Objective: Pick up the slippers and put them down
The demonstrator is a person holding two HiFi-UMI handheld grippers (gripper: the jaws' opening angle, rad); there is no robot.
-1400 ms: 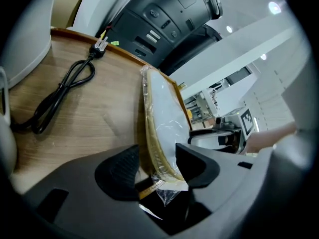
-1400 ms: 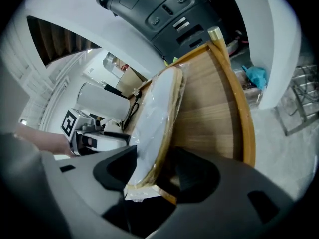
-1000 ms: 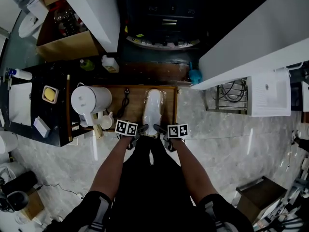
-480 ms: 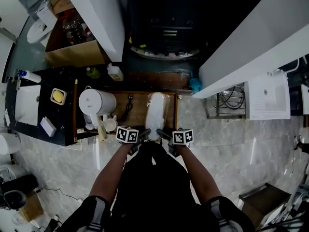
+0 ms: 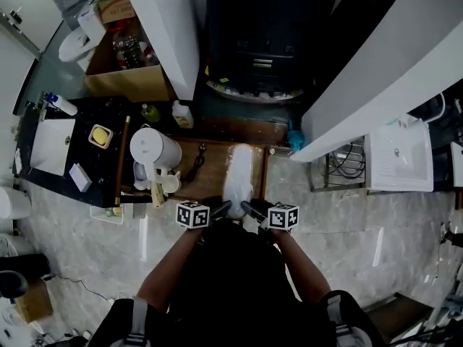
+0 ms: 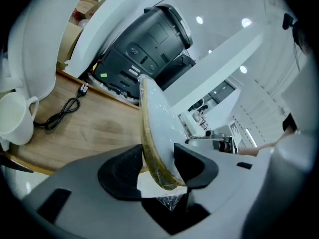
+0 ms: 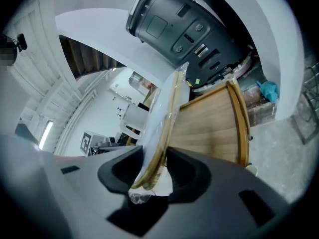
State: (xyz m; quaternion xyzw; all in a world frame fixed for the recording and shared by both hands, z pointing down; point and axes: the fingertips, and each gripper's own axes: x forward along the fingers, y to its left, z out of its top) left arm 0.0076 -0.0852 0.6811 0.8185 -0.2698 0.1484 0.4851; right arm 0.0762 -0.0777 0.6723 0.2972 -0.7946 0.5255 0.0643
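A pair of white slippers wrapped in clear plastic, soles edged in tan, is held over the wooden tray in the head view. My left gripper is shut on their near end from the left, my right gripper from the right. In the left gripper view the slippers stand on edge between the pads of the left gripper, above the tray. The right gripper pinches the slippers too; its jaws have just been closing on them. The slippers' far end is hidden from both gripper views.
On the tray's left stand a white kettle and a white mug, with a black cable beside them. A large black appliance sits behind the tray. White counters flank it, and a wire rack stands at the right.
Both grippers have risen together with the slippers' near end between them. In the head view the hands sit lower in the picture and the tray has shifted down and right.
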